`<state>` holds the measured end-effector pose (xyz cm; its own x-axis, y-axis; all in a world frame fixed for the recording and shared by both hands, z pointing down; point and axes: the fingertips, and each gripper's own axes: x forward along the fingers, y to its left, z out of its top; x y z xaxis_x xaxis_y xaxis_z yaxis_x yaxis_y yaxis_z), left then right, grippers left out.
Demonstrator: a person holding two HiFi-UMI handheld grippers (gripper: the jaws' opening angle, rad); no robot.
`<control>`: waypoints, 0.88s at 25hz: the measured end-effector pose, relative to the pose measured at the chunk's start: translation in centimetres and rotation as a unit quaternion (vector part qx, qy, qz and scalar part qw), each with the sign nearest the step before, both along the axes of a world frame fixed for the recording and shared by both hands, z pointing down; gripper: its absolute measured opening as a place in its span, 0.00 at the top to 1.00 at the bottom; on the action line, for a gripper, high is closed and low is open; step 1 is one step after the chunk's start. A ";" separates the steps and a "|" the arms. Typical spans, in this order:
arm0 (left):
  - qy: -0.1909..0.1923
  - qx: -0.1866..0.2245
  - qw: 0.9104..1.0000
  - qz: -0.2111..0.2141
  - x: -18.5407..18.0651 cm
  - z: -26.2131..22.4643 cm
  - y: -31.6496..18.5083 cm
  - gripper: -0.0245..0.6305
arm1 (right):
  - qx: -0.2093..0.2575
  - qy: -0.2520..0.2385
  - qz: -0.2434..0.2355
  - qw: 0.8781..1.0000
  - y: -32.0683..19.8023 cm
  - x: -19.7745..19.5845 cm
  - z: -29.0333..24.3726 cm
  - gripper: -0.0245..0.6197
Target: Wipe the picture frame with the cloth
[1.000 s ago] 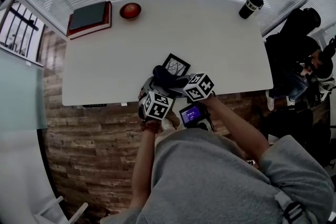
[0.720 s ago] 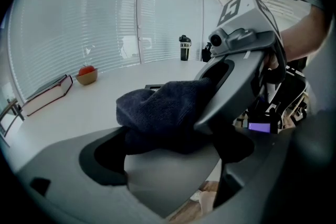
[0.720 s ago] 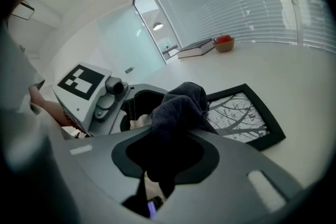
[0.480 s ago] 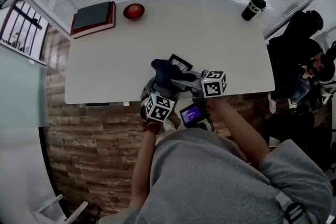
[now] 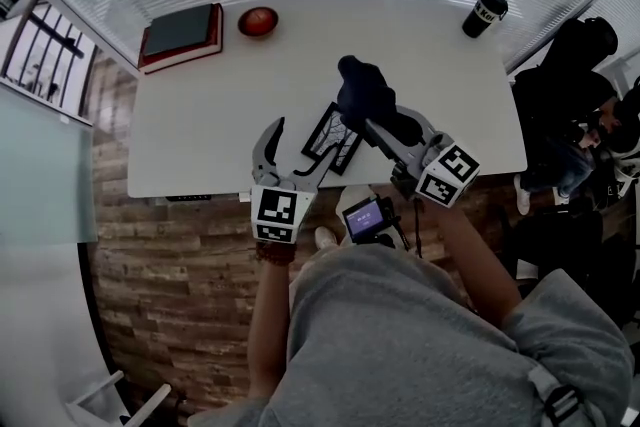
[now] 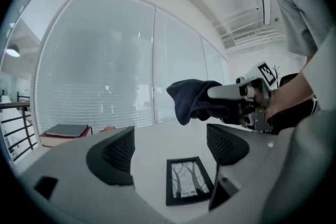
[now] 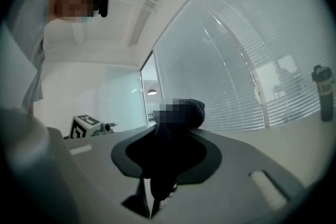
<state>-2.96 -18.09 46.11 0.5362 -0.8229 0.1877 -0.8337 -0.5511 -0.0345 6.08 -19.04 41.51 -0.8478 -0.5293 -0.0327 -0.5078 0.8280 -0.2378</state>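
Picture frame [image 5: 332, 137] lies flat on white surface [image 5: 200, 125], nr front edge, black border, tree print up. By size we log next: red-edged book [image 5: 178, 33] at far-left corner. L gripper [image 5: 296, 151] is above the surface, just left of frame; jaws apart, just been closing a bit, nothing btwn them, frame seen below the gap. R gripper [image 5: 385, 120] is clamped on dark blue cloth [image 5: 362, 87], raised above frame, not touching it. Black cup [image 5: 484, 10] far right. Red bowl [image 5: 258, 20] beside book.
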 end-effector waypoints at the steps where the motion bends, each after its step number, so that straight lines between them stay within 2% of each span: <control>1: 0.007 0.019 1.000 -0.005 -0.3 -1.5 0.0 0.33 | 0.014 -0.001 0.008 1.000 0.2 0.0 -0.9 0.81; 6: 0.050 0.104 0.993 -0.036 -1.1 -7.1 0.6 0.44 | 0.076 -0.013 0.029 0.997 2.1 -0.1 -4.6 0.81; 9: 0.058 0.137 0.988 -0.046 -1.1 -8.8 1.1 0.48 | 0.094 -0.030 0.043 0.994 3.0 -0.2 -5.8 0.81; 17: 0.060 0.157 0.983 -0.073 -1.5 -8.8 2.0 0.60 | 0.101 0.005 0.060 0.993 4.0 -1.2 -4.7 0.81; 22: 0.015 0.165 0.984 -0.058 -0.8 -7.9 2.5 0.66 | 0.088 0.009 0.061 0.994 3.9 -1.2 -3.4 0.81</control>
